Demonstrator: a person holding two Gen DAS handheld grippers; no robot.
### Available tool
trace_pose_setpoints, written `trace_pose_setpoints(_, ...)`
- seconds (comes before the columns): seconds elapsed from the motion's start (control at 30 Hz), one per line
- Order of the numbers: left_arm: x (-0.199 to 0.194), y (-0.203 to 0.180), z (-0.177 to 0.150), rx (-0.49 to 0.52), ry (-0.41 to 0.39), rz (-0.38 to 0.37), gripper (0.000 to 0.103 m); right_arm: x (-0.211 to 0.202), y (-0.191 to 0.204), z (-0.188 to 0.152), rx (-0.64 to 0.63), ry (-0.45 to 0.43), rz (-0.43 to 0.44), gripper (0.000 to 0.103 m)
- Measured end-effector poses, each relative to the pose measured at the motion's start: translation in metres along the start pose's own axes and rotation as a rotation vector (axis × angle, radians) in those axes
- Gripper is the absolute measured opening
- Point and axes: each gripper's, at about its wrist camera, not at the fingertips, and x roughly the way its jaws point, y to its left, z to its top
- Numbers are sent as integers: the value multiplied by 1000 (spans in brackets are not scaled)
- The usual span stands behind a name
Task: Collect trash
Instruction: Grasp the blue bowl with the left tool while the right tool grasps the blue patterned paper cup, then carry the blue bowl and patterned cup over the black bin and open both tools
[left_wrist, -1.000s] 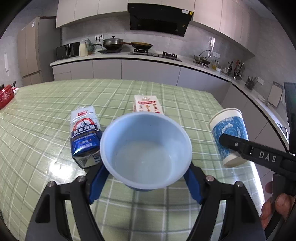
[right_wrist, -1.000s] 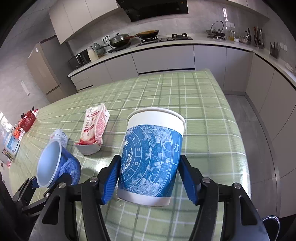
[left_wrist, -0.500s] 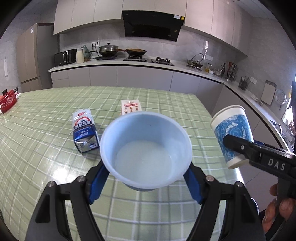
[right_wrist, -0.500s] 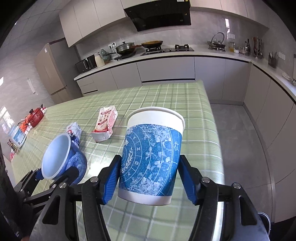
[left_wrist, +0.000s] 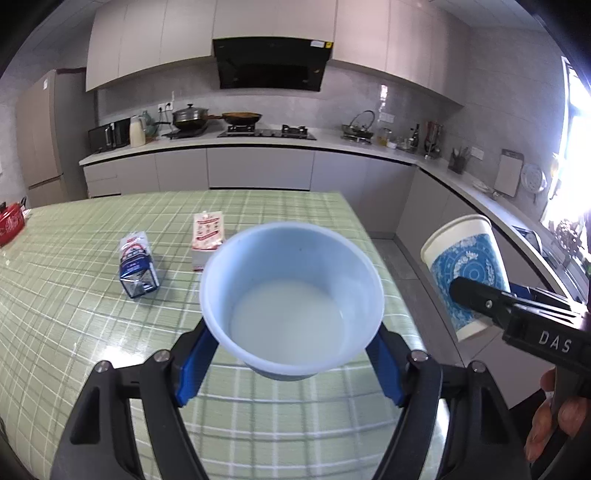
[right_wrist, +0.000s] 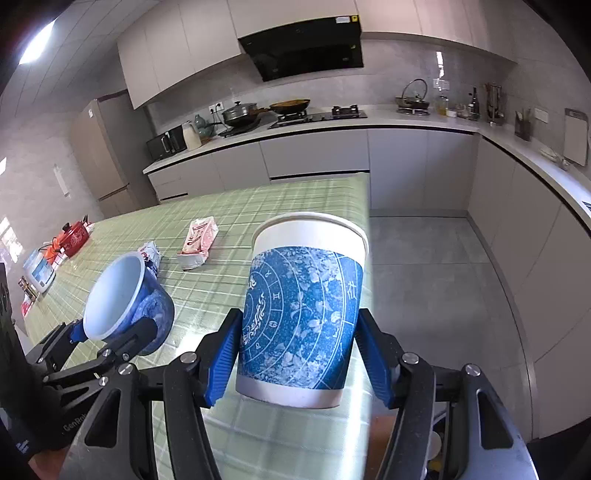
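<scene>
My left gripper (left_wrist: 291, 343) is shut on a wide blue paper bowl (left_wrist: 291, 299), empty and tilted toward the camera, held above the green checked table (left_wrist: 74, 325). The bowl also shows in the right wrist view (right_wrist: 125, 299). My right gripper (right_wrist: 299, 354) is shut on a tall blue-and-white paper cup (right_wrist: 306, 314), upright, held over the table's right edge; the cup shows in the left wrist view (left_wrist: 465, 280). A blue milk carton (left_wrist: 136, 267) and a red-and-white carton (left_wrist: 207, 240) lie on the table beyond the bowl.
The table's right edge (right_wrist: 365, 236) drops to grey floor (right_wrist: 443, 295). Kitchen counters with a stove and pots (left_wrist: 236, 122) run along the back and right walls. A red pot (right_wrist: 74, 232) and small items sit at the table's far left.
Both grippers have lifted and pulled back from the table with the bowl and cup held; the two cartons now look smaller and farther away. The grips are unchanged.
</scene>
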Motion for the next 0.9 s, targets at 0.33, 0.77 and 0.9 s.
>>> trace_pose_setpoints(0.33,-12,-61,-12,67,5,-73,76,-49,-51,-17,27,-26,-70,63)
trace_pose_setpoints(0.77,-10,-135,-31,168,50,-171,76,-85,-127,-58,101,3,-178,63)
trace_pose_setpoints(0.9,-8,-158,-39,199,69,-194,76,-92,-149,-71,131,17,-201,63)
